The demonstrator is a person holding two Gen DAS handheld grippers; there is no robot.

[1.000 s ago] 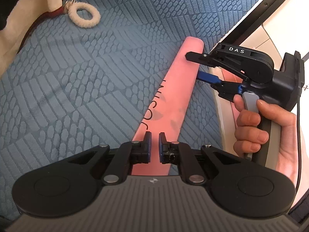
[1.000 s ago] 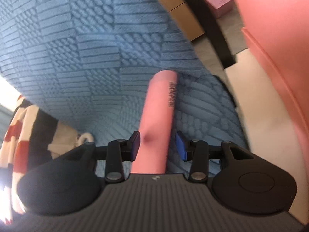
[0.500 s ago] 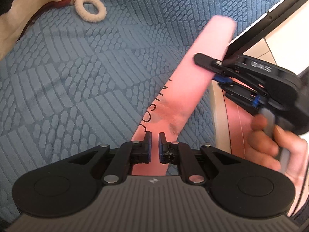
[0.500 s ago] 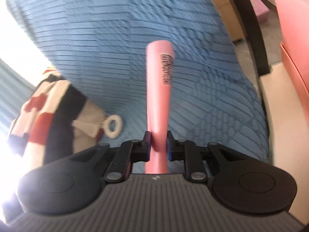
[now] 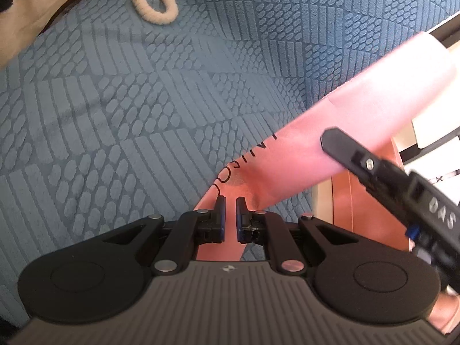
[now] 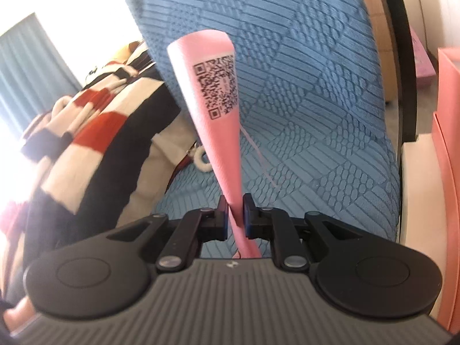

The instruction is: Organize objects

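Observation:
A long flat pink package [image 6: 220,109] with a QR code stands out from my right gripper [image 6: 235,210], which is shut on its near end and holds it above the blue bedspread [image 6: 316,115]. In the left wrist view the same pink package [image 5: 330,132] slants up to the right, lifted off the bedspread [image 5: 129,100]. My left gripper [image 5: 231,215] is nearly shut just over the package's lower end; whether it grips it is unclear. The right gripper's black finger [image 5: 345,149] crosses the package there.
A white fluffy ring [image 5: 154,4] on a red strap lies at the top left. A striped red, black and white garment [image 6: 86,126] is heaped at the left. Pink boxes [image 6: 448,158] and the bed's black frame [image 6: 402,57] are at the right.
My right gripper closed on the pink package and raised it off the bedspread, tilting its far end up and right. My left gripper stayed near the package's lower end.

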